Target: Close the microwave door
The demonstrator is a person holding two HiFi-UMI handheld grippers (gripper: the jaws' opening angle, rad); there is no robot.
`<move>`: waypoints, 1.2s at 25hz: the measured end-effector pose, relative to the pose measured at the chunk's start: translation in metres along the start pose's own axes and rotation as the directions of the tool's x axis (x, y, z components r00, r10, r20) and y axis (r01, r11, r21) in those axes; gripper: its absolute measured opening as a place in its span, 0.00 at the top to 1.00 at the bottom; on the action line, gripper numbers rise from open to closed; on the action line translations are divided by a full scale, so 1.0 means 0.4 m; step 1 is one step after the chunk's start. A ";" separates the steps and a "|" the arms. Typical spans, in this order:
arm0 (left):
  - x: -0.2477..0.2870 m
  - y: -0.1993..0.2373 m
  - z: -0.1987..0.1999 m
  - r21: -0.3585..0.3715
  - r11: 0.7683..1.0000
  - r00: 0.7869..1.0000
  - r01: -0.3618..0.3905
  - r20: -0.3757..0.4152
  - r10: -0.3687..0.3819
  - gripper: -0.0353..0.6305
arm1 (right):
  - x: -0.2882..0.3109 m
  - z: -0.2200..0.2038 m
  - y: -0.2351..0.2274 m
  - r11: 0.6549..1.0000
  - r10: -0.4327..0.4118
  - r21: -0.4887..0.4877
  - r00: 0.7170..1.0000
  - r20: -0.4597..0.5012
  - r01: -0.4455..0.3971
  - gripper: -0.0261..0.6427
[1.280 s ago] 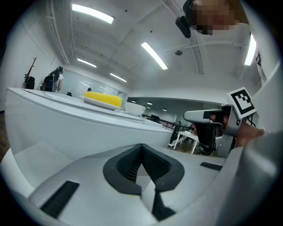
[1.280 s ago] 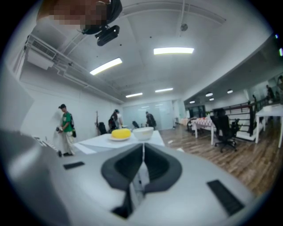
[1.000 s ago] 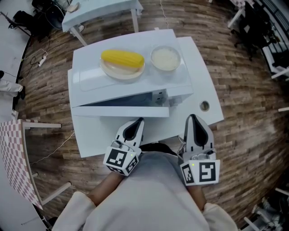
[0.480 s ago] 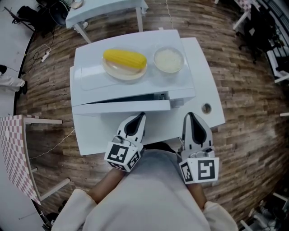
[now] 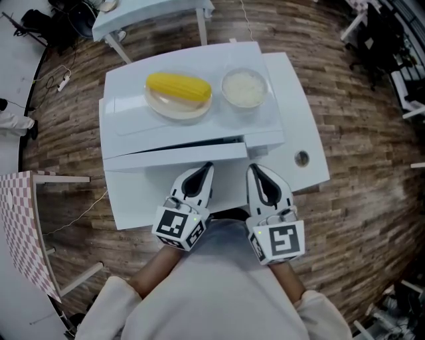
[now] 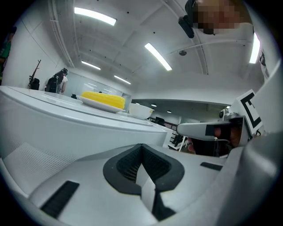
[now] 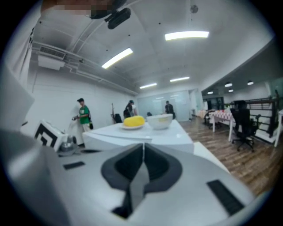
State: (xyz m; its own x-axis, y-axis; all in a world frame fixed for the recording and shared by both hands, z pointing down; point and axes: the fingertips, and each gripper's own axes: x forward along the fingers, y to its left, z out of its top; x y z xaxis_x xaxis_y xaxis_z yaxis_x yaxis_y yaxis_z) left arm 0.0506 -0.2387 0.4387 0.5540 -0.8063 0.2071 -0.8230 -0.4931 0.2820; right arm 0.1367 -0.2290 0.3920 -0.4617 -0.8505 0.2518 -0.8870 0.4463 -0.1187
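The white microwave (image 5: 192,123) stands on a white table (image 5: 159,196). Its door (image 5: 172,154) lies almost flat against the front, with only a thin gap at its right end. On its top are a plate with a yellow corn cob (image 5: 178,87) and a bowl of rice (image 5: 244,87). My left gripper (image 5: 202,170) is shut and empty, tips just before the door. My right gripper (image 5: 255,171) is shut and empty beside it, near the door's right end. In the left gripper view the door face (image 6: 66,132) fills the left; the jaws (image 6: 142,148) are shut. The right gripper view shows shut jaws (image 7: 143,148).
The table has a round hole (image 5: 302,158) at its right side. Another pale table (image 5: 153,10) stands behind, a checkered panel (image 5: 20,226) at the left, and office chairs (image 5: 378,46) at the right. Several people (image 7: 82,114) stand far off.
The door's gap has narrowed from clearly ajar to almost shut. My right gripper has moved left, closer to the left gripper and the door.
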 end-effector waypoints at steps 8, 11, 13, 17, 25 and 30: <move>0.000 -0.013 0.018 0.055 0.998 1.000 0.005 0.005 -0.005 0.93 | 0.054 -0.039 0.009 1.000 0.000 -0.028 0.997 -0.078 -0.002 0.93; -0.001 -0.018 0.030 0.068 0.998 1.000 0.011 0.014 -0.012 0.93 | 0.061 -0.048 0.005 1.000 0.001 -0.027 0.997 -0.074 -0.003 0.93; -0.002 -0.022 0.033 0.073 0.997 1.000 0.016 0.021 -0.018 0.93 | 0.061 -0.048 0.004 1.000 -0.002 -0.031 0.998 -0.069 0.000 0.93; 0.003 -0.030 0.039 0.079 0.997 0.999 0.026 0.027 -0.028 0.93 | 0.064 -0.046 0.003 0.999 -0.008 -0.038 0.998 -0.064 0.006 0.93; 0.011 -0.038 0.059 0.075 0.996 0.998 0.040 0.053 -0.045 0.93 | 0.076 -0.041 0.000 0.999 -0.010 -0.047 0.998 -0.057 0.007 0.93; 0.009 -0.035 0.079 0.075 0.997 0.999 0.019 0.048 -0.023 0.93 | 0.080 -0.036 -0.006 0.999 -0.022 -0.044 0.998 -0.059 0.020 0.93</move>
State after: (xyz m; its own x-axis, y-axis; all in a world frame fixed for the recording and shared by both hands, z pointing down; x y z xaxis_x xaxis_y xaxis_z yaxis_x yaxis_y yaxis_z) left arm 0.0600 -0.2449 0.4061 0.5657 -0.8099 0.1551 -0.8195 -0.5313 0.2146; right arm 0.1241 -0.2534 0.4141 -0.4404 -0.8424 0.3106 -0.8945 0.4413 -0.0714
